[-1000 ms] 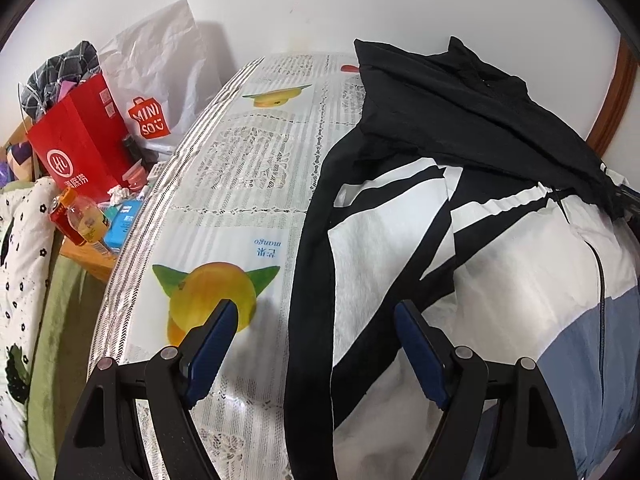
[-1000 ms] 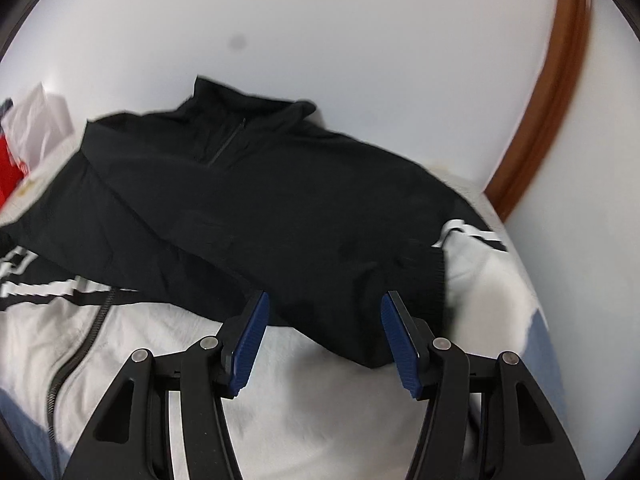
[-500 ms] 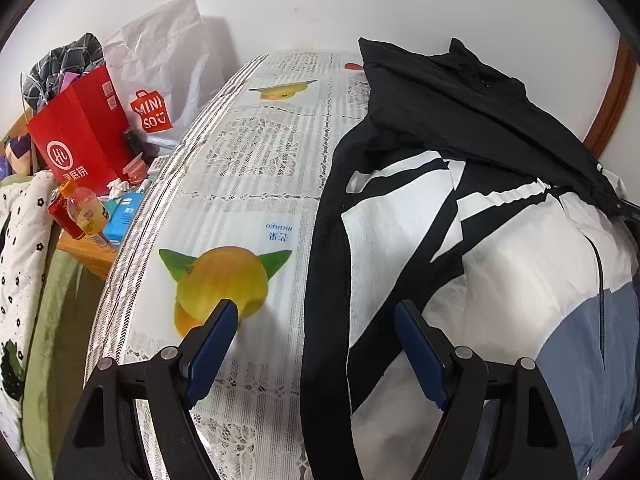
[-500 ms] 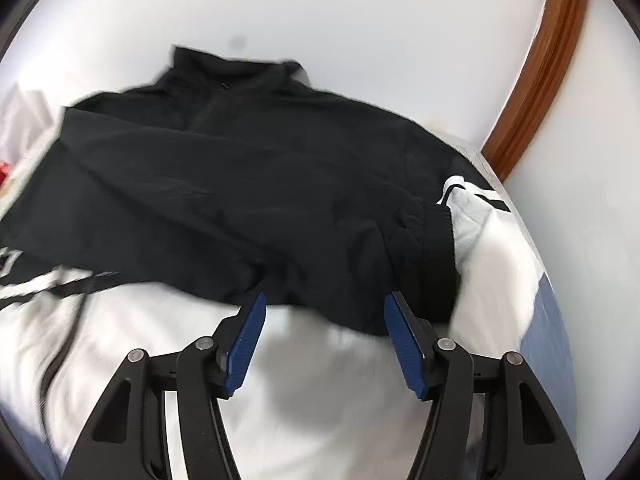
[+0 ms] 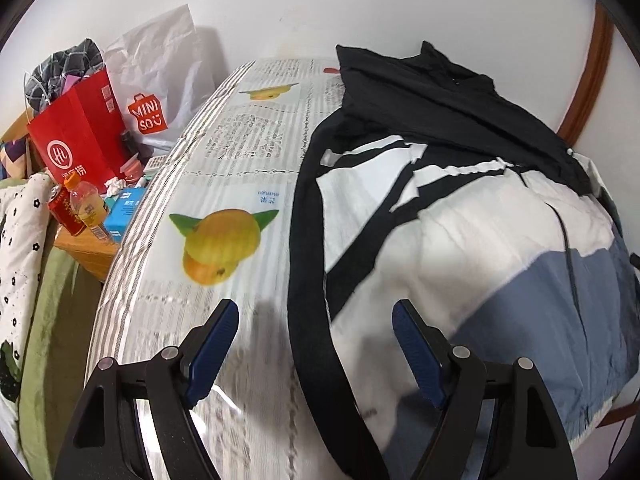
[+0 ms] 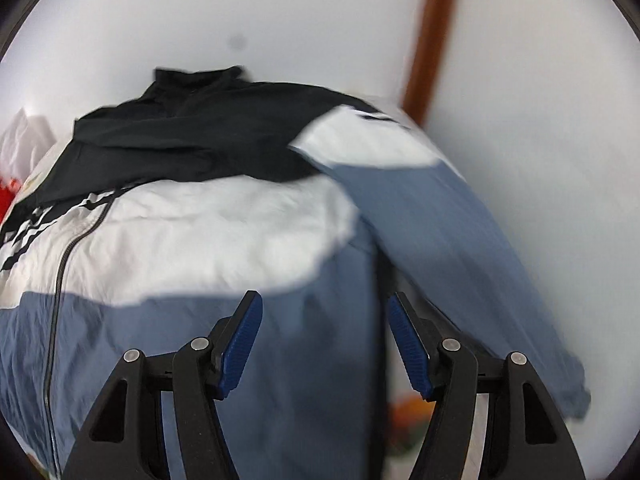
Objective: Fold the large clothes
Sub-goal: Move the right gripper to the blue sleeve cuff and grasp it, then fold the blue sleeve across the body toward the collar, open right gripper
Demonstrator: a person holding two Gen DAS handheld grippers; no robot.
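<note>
A large zip jacket [image 5: 472, 248], black at the collar, white in the middle and blue-grey at the hem, lies spread on a table covered with a fruit-print cloth [image 5: 240, 184]. My left gripper [image 5: 316, 320] is open and empty above the jacket's black left sleeve [image 5: 308, 280]. In the right wrist view the jacket [image 6: 192, 240] fills the frame, blurred. My right gripper [image 6: 324, 312] is open and empty over the blue hem part, beside the blue-grey right sleeve [image 6: 448, 256], which hangs off the table's right side.
Left of the table stand a red paper bag [image 5: 76, 132], a white MINISO bag [image 5: 160, 80], bottles [image 5: 80, 208] and a blue box [image 5: 124, 212] on a low wooden stand. A white wall with a brown frame [image 5: 584, 80] lies behind the table.
Both grippers have pulled back toward the jacket's hem. The right view went from the black collar part to the blue hem and right sleeve. Both stay open.
</note>
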